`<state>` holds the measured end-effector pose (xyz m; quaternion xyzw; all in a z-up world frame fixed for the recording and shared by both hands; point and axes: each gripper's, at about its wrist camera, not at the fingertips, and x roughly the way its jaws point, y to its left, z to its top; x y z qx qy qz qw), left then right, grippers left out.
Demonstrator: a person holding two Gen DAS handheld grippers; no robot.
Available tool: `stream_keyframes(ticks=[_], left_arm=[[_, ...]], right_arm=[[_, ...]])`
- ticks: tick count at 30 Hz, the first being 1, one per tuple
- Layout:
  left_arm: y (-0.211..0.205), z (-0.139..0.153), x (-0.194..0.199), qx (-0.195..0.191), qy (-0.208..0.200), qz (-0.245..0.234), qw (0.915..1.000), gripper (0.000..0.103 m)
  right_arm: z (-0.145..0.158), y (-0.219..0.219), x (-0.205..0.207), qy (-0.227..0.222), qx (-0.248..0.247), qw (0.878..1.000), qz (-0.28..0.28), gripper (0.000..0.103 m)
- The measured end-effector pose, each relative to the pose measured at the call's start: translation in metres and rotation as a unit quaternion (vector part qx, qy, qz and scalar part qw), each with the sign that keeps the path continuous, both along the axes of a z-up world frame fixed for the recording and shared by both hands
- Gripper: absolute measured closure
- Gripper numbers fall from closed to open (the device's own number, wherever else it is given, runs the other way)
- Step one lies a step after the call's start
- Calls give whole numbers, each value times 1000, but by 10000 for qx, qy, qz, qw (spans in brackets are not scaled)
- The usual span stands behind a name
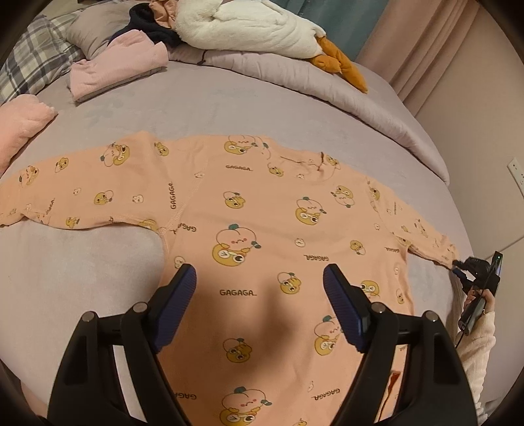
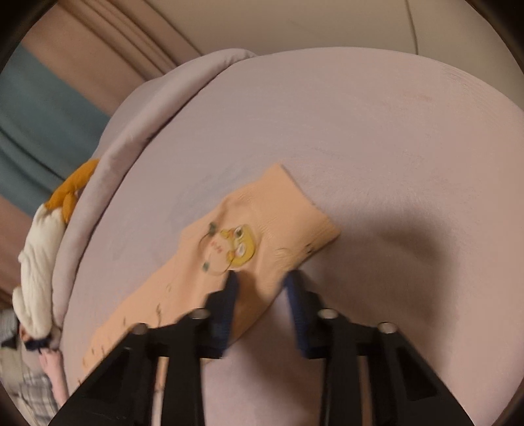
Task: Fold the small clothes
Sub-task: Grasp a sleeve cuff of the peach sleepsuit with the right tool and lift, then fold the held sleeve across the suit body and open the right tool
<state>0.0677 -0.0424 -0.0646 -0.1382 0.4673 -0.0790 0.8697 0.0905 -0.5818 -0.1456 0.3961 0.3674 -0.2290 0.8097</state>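
Note:
A peach long-sleeved child's top [image 1: 249, 209] with yellow cartoon prints and "GAGAGA" text lies spread flat on the bed, both sleeves stretched out. My left gripper [image 1: 259, 278] is open and empty above the lower body of the top. My right gripper [image 2: 260, 281] is open, its fingers straddling the edge of the right sleeve [image 2: 262, 229] near the cuff. It also shows in the left wrist view [image 1: 471, 267] at the sleeve's end, held by a hand. The right wrist view is motion-blurred.
The lilac bedsheet [image 1: 82, 262] covers the bed. Folded pink clothes [image 1: 114, 68], a pink fluffy item [image 1: 19, 124], a checked pillow [image 1: 32, 59] and a white plush goose [image 1: 255, 29] lie at the far side. A rolled duvet [image 1: 360, 98] borders the right.

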Motion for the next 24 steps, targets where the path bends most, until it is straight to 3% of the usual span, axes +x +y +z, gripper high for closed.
stream_keyframes(ticks=[1, 4, 9, 17, 24], left_arm=[[2, 0, 1, -24, 4, 17, 10000, 24], [7, 0, 2, -84, 4, 76, 9999, 24], [17, 3, 2, 3, -63, 194, 9998, 24], [32, 10, -3, 112, -177, 378, 9991, 24], [45, 15, -8, 136, -255, 541, 9981, 24]], right_arm=[[2, 0, 1, 13, -86, 10000, -34, 94], [11, 0, 0, -72, -387, 9991, -136, 96], [65, 30, 6, -404, -1352, 9899, 118, 97], [152, 110, 29, -1360, -2139, 9580, 1341, 97], [175, 180, 45, -1789, -2237, 9254, 2483, 97]])
